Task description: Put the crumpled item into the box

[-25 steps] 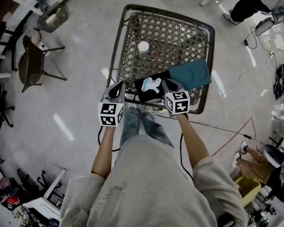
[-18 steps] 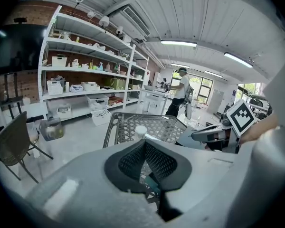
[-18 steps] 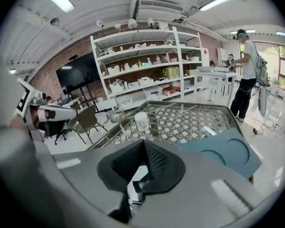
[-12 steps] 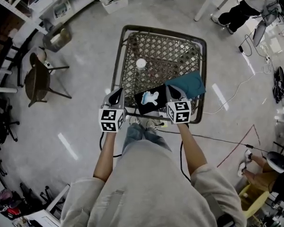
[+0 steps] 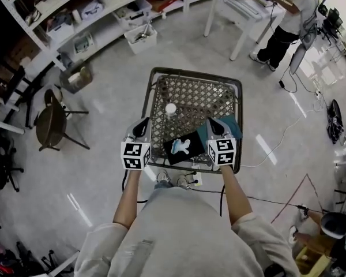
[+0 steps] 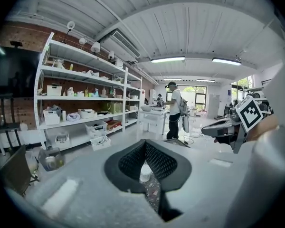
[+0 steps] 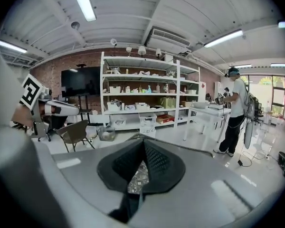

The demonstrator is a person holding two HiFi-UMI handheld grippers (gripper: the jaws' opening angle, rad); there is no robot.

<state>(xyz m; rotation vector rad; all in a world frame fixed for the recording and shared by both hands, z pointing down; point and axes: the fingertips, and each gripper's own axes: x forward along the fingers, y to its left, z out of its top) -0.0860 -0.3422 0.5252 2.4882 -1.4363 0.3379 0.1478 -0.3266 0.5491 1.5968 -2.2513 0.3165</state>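
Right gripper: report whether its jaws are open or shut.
Shut: the right gripper shows its jaws meeting at the tips in its own view, with nothing held between them.

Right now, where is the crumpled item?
In the head view, the crumpled item lies on the black box at the table's near edge, between the left gripper and the right gripper.

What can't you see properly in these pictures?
Head view: white item on the table, too small to identify.
Head view: teal piece, partly behind the right gripper.
Left gripper view: the left gripper blocks most of the table.
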